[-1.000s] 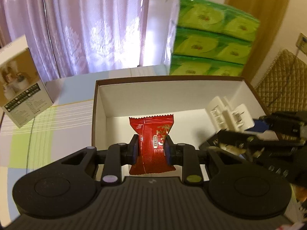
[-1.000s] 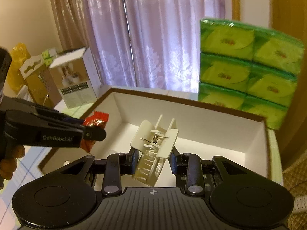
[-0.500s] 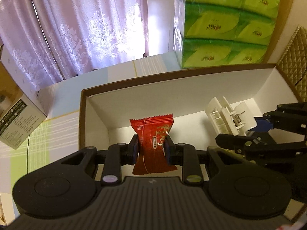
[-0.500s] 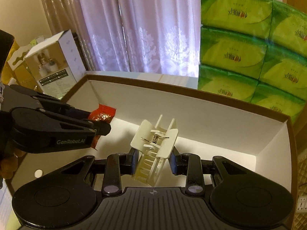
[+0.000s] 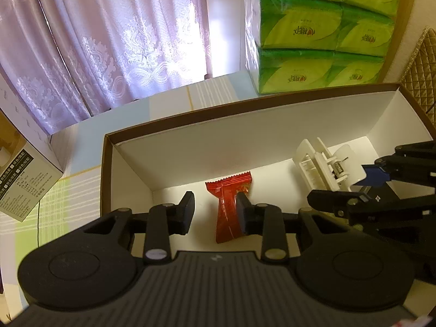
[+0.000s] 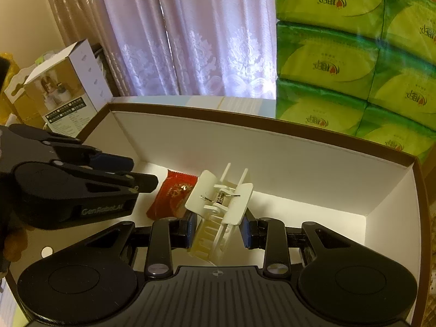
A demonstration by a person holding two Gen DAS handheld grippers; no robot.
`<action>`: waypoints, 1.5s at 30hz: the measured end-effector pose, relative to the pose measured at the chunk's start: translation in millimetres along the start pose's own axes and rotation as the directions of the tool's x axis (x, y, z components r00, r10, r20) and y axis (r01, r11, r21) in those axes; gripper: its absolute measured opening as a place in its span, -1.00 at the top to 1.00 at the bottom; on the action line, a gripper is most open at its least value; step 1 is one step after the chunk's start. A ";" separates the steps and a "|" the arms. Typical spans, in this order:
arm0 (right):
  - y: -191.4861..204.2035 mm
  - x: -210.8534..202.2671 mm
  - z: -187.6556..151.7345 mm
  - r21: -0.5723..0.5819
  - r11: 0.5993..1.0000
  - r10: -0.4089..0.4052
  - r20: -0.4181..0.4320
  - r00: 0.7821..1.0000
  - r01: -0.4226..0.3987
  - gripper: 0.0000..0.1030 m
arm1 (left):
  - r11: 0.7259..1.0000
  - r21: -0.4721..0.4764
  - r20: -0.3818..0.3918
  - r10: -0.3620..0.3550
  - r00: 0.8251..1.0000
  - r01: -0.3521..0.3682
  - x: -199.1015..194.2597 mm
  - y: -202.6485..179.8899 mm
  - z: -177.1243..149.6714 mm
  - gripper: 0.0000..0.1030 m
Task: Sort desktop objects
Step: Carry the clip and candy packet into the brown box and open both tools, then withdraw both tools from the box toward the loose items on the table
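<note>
A pale lilac curtain (image 5: 114, 41) with a white pattern hangs along the far side of the scene. To the right of it, on the tabletop (image 5: 169, 100), stands a tall stack of green tissue packs (image 5: 321, 35), just beyond the far wall of the box.

The brown-rimmed cardboard box (image 5: 245, 136) with a white inside takes up the middle of both views and lies open on the tabletop. To its left stands a smaller printed carton (image 6: 65, 92), apart from the box.

The left hand-held gripper (image 5: 215, 212) reaches into the left half of the box with its fingers spread wide. The red candy wrapper (image 5: 231, 207) lies on the box floor between them; its right edge sits against the right finger (image 5: 244, 212), while a clear gap shows beside the left finger.

The right hand-held gripper (image 6: 219, 231) is in the right half of the box. Between its fingers stands the white hair claw clip (image 6: 220, 204), teeth pointing down toward the near side. The fingers are set about as wide as the clip, and a narrow gap shows on the right side, so I cannot tell whether they grip it or merely flank it.

In the right wrist view the candy wrapper lies just left of the clip, partly behind it.
</note>
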State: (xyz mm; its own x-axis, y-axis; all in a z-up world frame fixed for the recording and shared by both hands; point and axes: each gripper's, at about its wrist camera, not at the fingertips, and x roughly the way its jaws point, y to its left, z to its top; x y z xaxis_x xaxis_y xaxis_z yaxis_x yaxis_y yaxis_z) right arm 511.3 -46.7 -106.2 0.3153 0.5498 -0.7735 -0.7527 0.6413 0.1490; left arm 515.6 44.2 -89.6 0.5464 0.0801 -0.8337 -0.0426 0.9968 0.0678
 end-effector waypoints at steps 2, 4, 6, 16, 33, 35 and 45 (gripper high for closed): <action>-0.4 0.7 1.6 0.006 1.000 -0.011 0.005 1.000 0.011 0.42 | 1.000 -0.002 0.002 -0.001 1.000 0.001 -1.6 0.2 0.4 0.44; -3.0 1.2 3.6 0.025 1.000 -0.015 0.018 1.000 0.014 0.42 | 1.000 -0.005 0.004 0.001 1.000 -0.001 -3.1 1.0 0.5 0.42; -5.2 2.2 4.9 0.035 0.999 -0.011 0.022 1.000 0.011 0.41 | 1.000 -0.009 0.006 -0.001 1.000 0.001 -4.5 2.0 0.6 0.39; -14.0 -19.4 -1.3 0.054 0.998 -0.030 0.053 0.998 0.027 -0.52 | 0.999 -0.043 0.018 -0.024 1.000 0.024 -20.2 10.3 -7.7 0.20; -6.1 -101.0 -29.8 -0.013 0.994 -0.103 0.148 0.984 0.106 -0.96 | 1.000 -0.010 0.105 0.000 0.995 0.001 -90.5 -11.8 -26.1 -0.64; -4.5 -108.3 -32.6 -0.008 0.994 -0.104 0.147 0.984 0.106 -0.96 | 1.000 -0.017 0.107 0.004 0.994 -0.002 -99.3 -12.8 -29.2 -0.69; 19.2 -148.5 -51.6 0.025 0.994 -0.110 0.183 0.977 0.107 -0.96 | 0.999 -0.047 0.133 0.017 0.991 -0.011 -148.7 -20.7 -54.0 -0.71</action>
State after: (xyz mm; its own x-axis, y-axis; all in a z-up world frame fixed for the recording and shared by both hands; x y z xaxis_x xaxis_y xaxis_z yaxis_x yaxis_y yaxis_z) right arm 420.2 -143.6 -20.3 0.4965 0.5644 -0.6595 -0.6998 0.7098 0.0806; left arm 390.0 11.7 3.4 0.6518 0.0958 -0.7523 -0.0880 0.9948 0.0505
